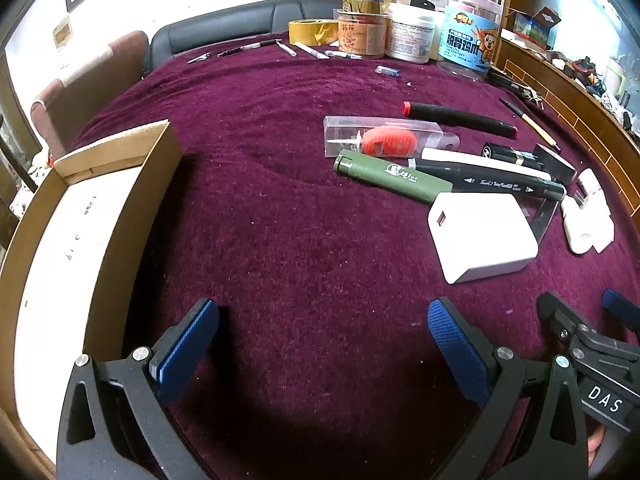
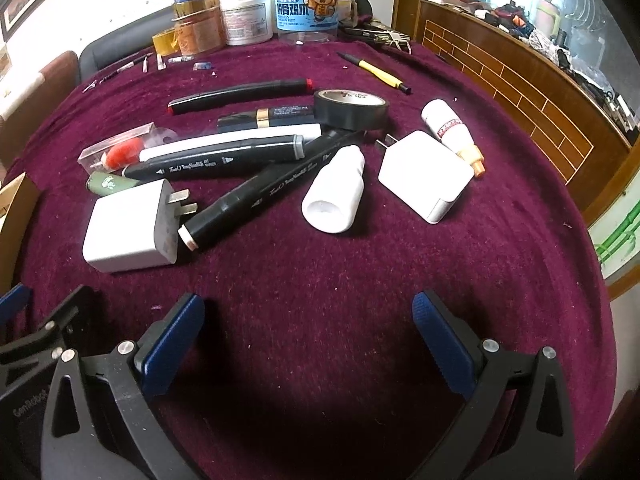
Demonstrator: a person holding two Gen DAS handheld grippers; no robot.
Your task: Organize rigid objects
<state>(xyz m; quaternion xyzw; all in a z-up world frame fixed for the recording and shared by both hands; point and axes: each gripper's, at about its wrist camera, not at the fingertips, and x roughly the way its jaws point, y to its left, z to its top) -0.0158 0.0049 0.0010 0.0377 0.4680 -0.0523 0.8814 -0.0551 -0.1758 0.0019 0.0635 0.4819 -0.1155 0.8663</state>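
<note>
A pile of small items lies on the purple cloth: a white charger (image 2: 128, 232) (image 1: 482, 236), black markers (image 2: 264, 196), a white bottle (image 2: 336, 196), a second white charger (image 2: 424, 176), a roll of black tape (image 2: 352, 108), a green tube (image 1: 392, 176) and a clear case with a red part (image 1: 380, 140). An open cardboard box (image 1: 72, 240) stands at the left. My left gripper (image 1: 322, 320) is open above bare cloth beside the box. My right gripper (image 2: 308, 316) is open too, short of the pile, holding nothing.
Jars and tubs (image 1: 408, 32) and a roll of yellow tape (image 1: 314, 32) line the far edge of the table. A wooden counter (image 2: 520, 80) runs along the right. A yellow pen (image 2: 376, 72) lies near it. Chairs (image 1: 92, 76) stand at the far left.
</note>
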